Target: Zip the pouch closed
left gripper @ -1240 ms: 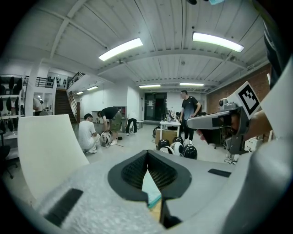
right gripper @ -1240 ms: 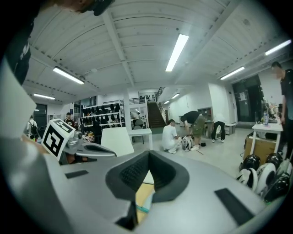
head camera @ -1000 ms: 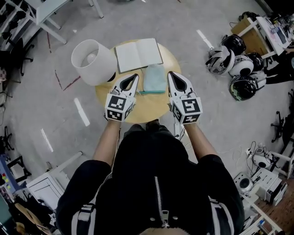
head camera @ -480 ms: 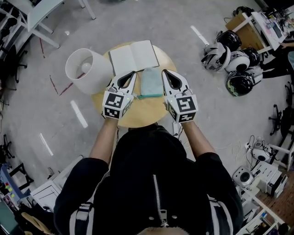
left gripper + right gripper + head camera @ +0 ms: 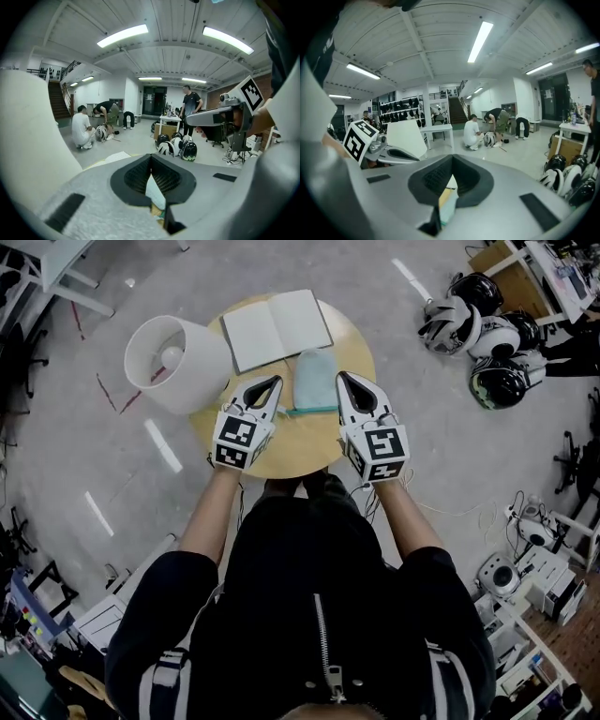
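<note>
- Pouch (image 5: 314, 381), pale teal, flat near the middle of the round wooden bench (image 5: 291, 451), zip edge (image 5: 310, 411) toward the person; extent of closure and place of the slider too small to tell.
- Just beside the pouch on its left, left gripper (image 5: 276, 381), jaws brought together at the tips with nothing between them; through the hollow behind the tips, only a sliver of pouch and bench below.
- Just beside it on the right, right gripper (image 5: 341, 377), jaws likewise closed tip to tip and empty; no visible contact with the pouch.
- Behind the pouch, an open notebook (image 5: 277, 329), touching or nearly so; at the bench's left rim, a white lampshade (image 5: 173, 362), partly overhanging; well apart on the floor to the right, a cluster of helmets (image 5: 487, 334).
- Step in hand, by judgement: approach and line-up on either side of the zip edge, no grasp made, zipping not yet begun.
- Next move, likely: part both pairs of jaws, pin one end of the zip edge with one gripper, pinch the slider pull with the other, draw it along the edge. Calls for fine aim on a small flat pull, plus a firm anchor against bunching or sliding of the soft fabric.
</note>
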Demonstrator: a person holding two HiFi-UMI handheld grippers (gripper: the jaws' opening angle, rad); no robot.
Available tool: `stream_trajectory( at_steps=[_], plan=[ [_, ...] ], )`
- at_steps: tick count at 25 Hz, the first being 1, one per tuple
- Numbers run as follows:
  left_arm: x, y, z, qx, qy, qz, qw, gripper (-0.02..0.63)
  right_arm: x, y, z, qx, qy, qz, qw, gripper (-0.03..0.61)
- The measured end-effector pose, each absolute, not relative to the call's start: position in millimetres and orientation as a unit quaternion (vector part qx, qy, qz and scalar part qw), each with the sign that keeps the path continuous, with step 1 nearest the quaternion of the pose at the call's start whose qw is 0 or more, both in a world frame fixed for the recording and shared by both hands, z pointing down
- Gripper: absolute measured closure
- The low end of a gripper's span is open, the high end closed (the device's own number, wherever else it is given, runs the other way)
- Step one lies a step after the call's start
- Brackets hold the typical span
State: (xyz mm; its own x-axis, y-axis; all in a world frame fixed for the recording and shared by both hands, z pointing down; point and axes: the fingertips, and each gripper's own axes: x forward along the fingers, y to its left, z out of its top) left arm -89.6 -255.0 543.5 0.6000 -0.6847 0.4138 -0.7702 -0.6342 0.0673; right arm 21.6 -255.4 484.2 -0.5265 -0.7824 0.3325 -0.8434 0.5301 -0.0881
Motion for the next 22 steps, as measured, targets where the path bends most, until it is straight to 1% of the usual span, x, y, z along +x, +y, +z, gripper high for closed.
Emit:
stream_trajectory(
  at_steps=[3, 9, 10, 11, 14, 22],
  plan=[
    [-90, -247, 564, 0.889, -0.396, 0.195, 0.124, 0.607, 20, -252, 498, 0.471, -0.862, 0.132, 0.133, 0.575],
    [-95, -223, 626, 0.89, -0.34, 0.29, 0.088, 0.601, 20, -243, 511, 0.476, -0.856, 0.145, 0.138, 0.575],
    [-97, -219, 638, 0.889, -0.329, 0.307, 0.086, 0.549, 21, -242, 512, 0.479, -0.854, 0.147, 0.139, 0.575],
    [-99, -215, 649, 0.888, -0.316, 0.324, 0.083, 0.517, 22, -241, 513, 0.481, -0.852, 0.149, 0.139, 0.575],
    [-105, -201, 679, 0.885, -0.275, 0.371, 0.068, 0.5, 24, -239, 514, 0.489, -0.847, 0.154, 0.14, 0.575],
    [-99, -183, 747, 0.873, -0.167, 0.456, 0.043, 0.486, 44, -233, 516, 0.511, -0.832, 0.157, 0.147, 0.575]
  ],
)
